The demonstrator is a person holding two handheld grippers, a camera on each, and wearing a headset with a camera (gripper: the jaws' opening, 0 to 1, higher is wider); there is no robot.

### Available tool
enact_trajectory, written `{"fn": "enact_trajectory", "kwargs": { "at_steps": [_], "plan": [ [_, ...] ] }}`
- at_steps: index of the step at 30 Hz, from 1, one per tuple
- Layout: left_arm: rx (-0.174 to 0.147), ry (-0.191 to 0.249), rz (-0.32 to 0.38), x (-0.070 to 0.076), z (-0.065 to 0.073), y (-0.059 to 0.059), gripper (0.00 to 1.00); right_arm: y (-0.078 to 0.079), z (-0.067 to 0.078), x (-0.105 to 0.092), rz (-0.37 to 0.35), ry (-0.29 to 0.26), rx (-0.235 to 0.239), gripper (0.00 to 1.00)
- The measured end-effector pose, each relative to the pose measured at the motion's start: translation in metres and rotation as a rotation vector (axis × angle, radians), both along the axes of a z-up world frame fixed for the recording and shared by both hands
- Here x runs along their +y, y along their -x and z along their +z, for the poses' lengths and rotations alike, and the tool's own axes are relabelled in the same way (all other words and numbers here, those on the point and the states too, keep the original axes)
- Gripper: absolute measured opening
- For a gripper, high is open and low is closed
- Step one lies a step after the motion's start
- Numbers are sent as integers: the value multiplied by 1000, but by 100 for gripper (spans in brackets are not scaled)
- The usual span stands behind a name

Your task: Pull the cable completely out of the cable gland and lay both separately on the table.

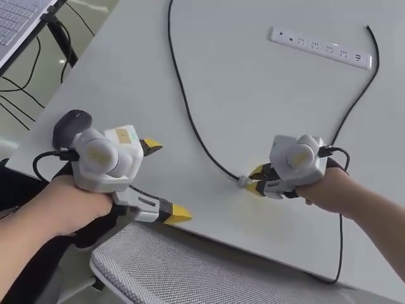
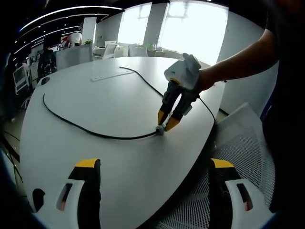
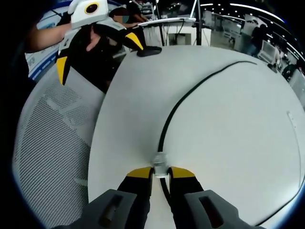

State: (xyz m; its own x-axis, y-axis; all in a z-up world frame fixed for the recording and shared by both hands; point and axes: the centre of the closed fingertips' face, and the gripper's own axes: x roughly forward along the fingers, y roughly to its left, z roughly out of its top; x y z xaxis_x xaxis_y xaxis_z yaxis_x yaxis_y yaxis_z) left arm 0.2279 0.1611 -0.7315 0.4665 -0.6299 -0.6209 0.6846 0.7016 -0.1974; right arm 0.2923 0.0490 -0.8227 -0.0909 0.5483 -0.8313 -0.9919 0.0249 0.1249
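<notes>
A white power strip (image 1: 319, 47) was laid flat toward the far right of the pale, rounded table (image 1: 266, 107). A dark rounded object (image 1: 71, 123), perhaps a mouse, was seen near the table's left edge, and a laptop (image 1: 19, 16) was held on a black stand beyond that edge, at the far left. A grey mesh chair (image 1: 190, 272) was placed just beside the table's near edge.

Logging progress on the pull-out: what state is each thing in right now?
cable, lying on table, still threaded through cable gland.
cable gland, at the jaw tips of the right gripper.
right gripper, shut on cable just behind cable gland.
left gripper, open, empty.
power strip, no plugs in it.
</notes>
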Motion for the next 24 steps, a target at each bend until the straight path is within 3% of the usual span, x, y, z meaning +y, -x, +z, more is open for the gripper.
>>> {"fn": "enact_trajectory", "kwargs": {
  "at_steps": [8, 24],
  "plan": [
    [1, 9, -1, -2, 2, 0, 93, 2, 1, 0, 45, 0, -47, 8],
    [-32, 30, -44, -18, 15, -11, 92, 10, 34, 0, -22, 0, -22, 7]
  ]
}}
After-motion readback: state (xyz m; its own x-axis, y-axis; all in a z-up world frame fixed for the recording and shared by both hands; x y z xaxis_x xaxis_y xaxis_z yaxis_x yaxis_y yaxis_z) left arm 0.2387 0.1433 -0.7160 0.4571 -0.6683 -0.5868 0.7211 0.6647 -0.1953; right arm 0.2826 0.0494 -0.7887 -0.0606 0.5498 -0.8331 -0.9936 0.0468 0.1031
